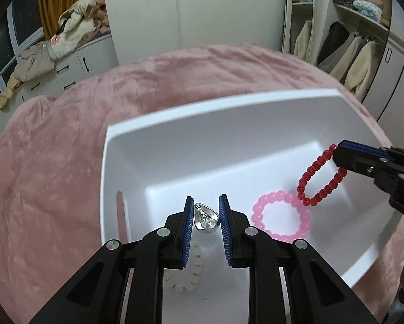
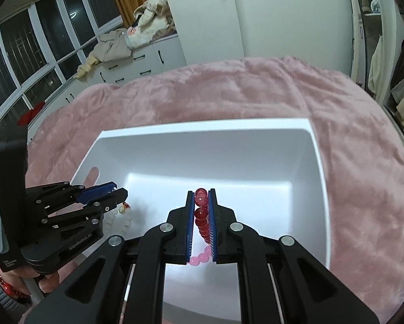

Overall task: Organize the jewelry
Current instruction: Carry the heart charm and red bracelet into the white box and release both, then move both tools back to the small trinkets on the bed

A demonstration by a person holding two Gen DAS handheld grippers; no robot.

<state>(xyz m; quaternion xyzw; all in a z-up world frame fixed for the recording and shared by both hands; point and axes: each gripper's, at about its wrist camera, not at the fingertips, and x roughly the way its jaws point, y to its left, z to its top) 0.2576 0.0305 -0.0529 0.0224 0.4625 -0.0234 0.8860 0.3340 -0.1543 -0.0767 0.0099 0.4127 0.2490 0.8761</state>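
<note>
While the red bead bracelet hangs over the white bin, the right gripper has its fingers closed on its top beads, the loop dangling just above a pink bead bracelet lying on the bin floor. Beside them, the left gripper holds its fingers parted around a silver pendant, with a white bead bracelet beneath. A pink blanket lies under the bin.
</note>
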